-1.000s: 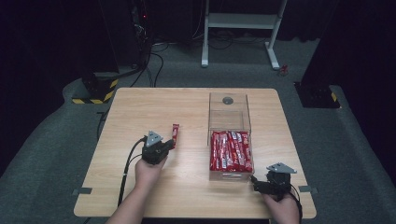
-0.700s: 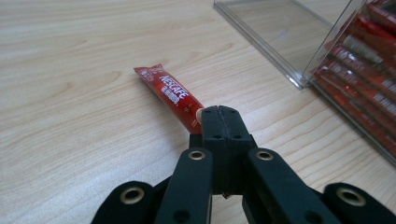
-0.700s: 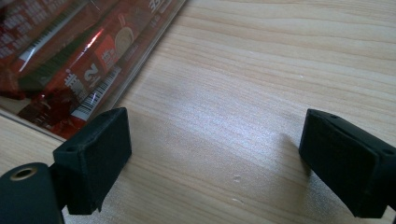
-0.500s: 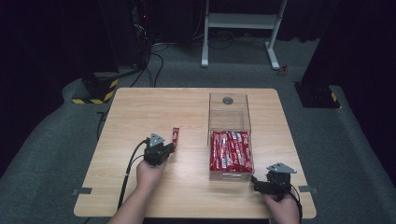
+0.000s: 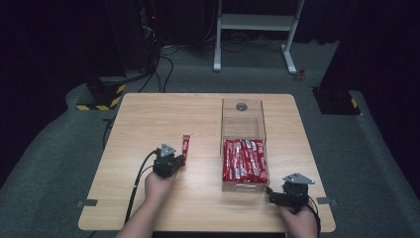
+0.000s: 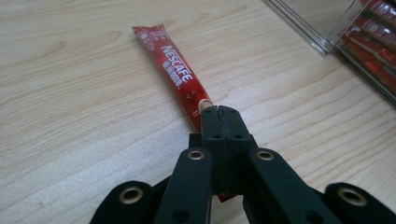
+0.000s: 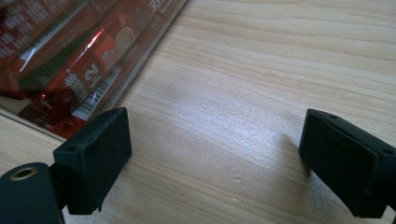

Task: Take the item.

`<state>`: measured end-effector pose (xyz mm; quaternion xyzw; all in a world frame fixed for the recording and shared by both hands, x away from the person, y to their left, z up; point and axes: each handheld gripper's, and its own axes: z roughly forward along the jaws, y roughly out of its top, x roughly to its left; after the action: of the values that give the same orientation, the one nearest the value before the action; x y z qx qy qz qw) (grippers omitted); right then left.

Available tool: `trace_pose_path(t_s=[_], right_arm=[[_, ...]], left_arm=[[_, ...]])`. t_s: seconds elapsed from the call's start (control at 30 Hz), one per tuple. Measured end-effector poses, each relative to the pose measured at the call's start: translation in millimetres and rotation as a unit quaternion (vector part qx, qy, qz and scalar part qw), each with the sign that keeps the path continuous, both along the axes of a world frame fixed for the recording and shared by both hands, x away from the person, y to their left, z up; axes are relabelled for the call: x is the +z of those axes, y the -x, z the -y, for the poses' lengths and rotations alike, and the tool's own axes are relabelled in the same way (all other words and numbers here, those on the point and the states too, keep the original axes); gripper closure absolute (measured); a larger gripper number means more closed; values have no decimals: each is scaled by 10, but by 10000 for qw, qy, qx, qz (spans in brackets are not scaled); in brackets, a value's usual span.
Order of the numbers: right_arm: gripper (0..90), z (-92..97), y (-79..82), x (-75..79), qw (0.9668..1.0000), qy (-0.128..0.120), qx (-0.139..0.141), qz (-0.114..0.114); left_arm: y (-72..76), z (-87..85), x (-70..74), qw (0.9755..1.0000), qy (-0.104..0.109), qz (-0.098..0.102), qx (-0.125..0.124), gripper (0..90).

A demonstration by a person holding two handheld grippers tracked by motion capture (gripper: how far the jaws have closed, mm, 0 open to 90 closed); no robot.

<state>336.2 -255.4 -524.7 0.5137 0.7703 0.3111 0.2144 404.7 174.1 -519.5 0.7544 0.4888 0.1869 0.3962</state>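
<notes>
High view, table: light wood-grain table [image 5: 163, 119] sits mid-frame, pretty bare apart from the box and one loose stick.
Floor: grey carpet [image 5: 59, 163] all round, going black toward the upper corners.
Back of room: white desk frame [image 5: 255, 22] at top centre, tangle of cables [image 5: 163, 54] upper left, and a yellow-black striped block [image 5: 99, 96] just off the table's upper-left corner.
Tape: small grey tape bits [image 5: 87, 203] on the carpet by the lower table corners.
Box: clear plastic box [image 5: 242, 116] right of centre; its lower half is packed with red sachets [image 5: 245, 159], upper half looks empty.
Coffee stick: red Nescafe stick [image 6: 172, 74] lies flat on the wood, left of the box and well apart from it, pointing toward the top of the frame.
Left gripper: left gripper [image 6: 218, 114] has its jaws pinched tight together on the near end of the stick; the rest sticks out toward upper left in the left gripper view.
Right gripper: right gripper [image 7: 215, 158] is spread wide with only bare table between the pads, parked at lower right beside the box's near corner.
</notes>
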Motion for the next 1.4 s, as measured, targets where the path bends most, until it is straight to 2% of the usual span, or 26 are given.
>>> trace_pose_path(t_s=[0.07,0.17,0.27,0.37,0.63,0.77,0.9,1.1,1.33,1.4], right_arm=[[92,0,-1,0,10000,0,0,0],[92,-1,-2,0,10000,0,2,-3],[92,-1,-2,0,10000,-2,5,-3],[92,-1,-2,0,10000,-1,8,-2],[92,-2,-1,0,10000,-1,0,-6],[93,-1,-1,0,10000,2,3,1],[95,-3,0,1,10000,-1,-15,-3],[97,-5,-1,1,10000,-2,-25,0],[98,-4,-2,1,10000,2,-22,7],[98,-4,-2,1,10000,1,-23,7]], left_arm=[[4,3,4,10000,1,-6,1,886],[29,3,31,10000,53,7,-40,765],[90,-30,78,9996,238,168,-15,647],[135,-57,113,9992,315,248,-37,587],[282,-140,235,9984,353,423,-149,540],[375,-250,285,9983,248,487,-216,532],[472,-385,302,9981,240,537,-174,525],[557,-561,243,9983,199,542,-29,513],[626,-688,121,9992,108,372,61,496],[652,-707,92,9995,25,324,36,489]])
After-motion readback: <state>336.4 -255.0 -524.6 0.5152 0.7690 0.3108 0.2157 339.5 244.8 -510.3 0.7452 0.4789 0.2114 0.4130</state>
